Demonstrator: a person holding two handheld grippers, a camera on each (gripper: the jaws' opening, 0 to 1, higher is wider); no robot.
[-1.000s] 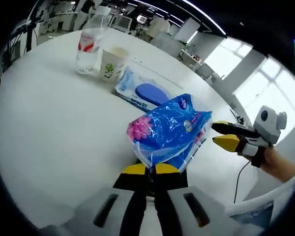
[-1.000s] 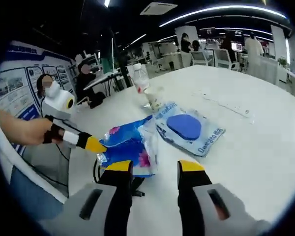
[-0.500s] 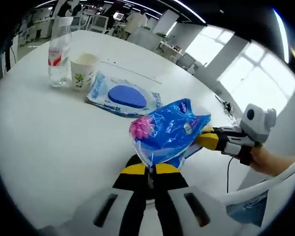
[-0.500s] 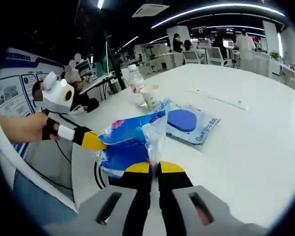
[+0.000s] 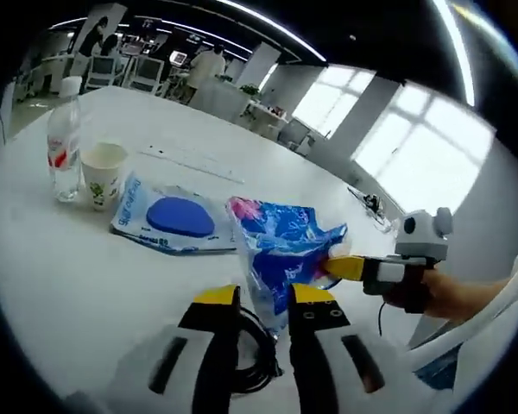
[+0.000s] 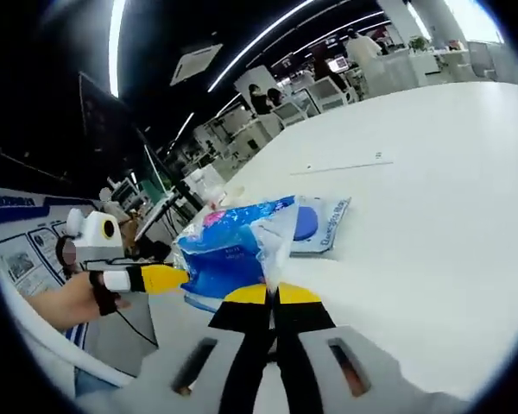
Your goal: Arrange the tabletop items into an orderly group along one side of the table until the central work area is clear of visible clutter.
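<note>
My right hand-held gripper [image 6: 273, 295] clenched on edge of blue tissue pack [image 6: 229, 250], pack lifted above white worktop [image 6: 414, 172]. My left hand-held gripper [image 5: 266, 296] released, jaws apart on both sides of pack's lower edge [image 5: 281, 250]. Flat blue wipes pack [image 5: 173, 220] lies on worktop just beyond. Paper cup [image 5: 102, 172] and water bottle [image 5: 64, 142] stand side by side, further left.

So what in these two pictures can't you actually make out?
- Right gripper view: the blue bag hides the bottle and cup.
- Left gripper view: print on the wipes pack is too small to read.
- Left gripper view: the black cable is partly hidden behind the jaws.
</note>
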